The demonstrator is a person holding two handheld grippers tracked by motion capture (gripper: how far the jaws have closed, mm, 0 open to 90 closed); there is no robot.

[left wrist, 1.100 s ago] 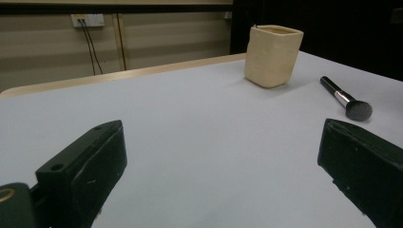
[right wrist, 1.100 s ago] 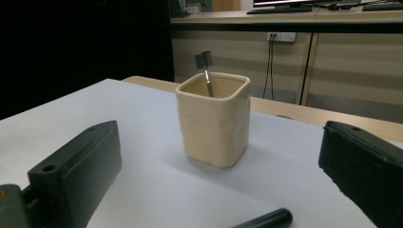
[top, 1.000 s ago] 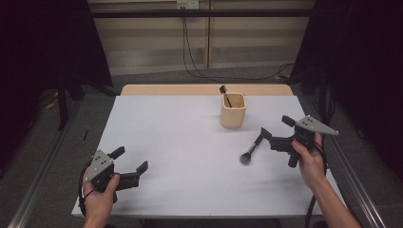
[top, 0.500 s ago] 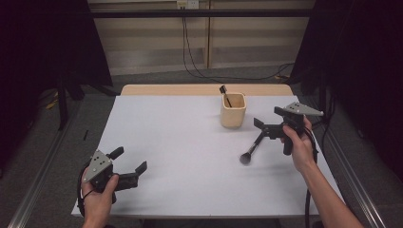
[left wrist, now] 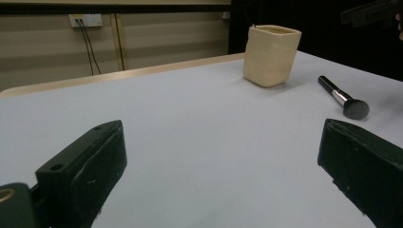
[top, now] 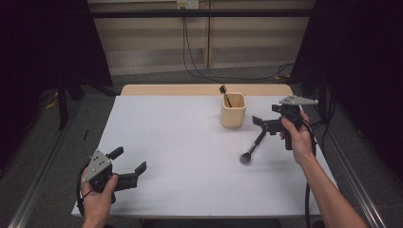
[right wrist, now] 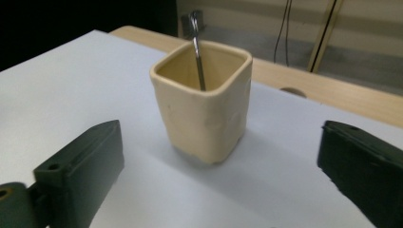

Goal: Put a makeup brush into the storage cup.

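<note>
At the left of the high view, the left gripper [top: 129, 168] rests low on the near corner of the white worktop [top: 180, 142], its jaws spread wide and holding nothing. It seems idle.

Towards the right, a cream square cup [top: 233, 110] stands upright near the far edge, with one thin dark-handled tool [top: 225, 96] already leaning inside it. Just right of and nearer than the cup, a makeup brush [top: 252, 147] lies flat on the worktop: a slim black handle, a silver collar and a round dark bristle head pointing towards the person.

The right gripper [top: 260, 122] hovers above the brush's handle end, jaws wide apart and empty, aimed at the cup.

The step in hand looks like collecting the brush for the cup. The next move likely calls for lowering and closing on the handle.
</note>
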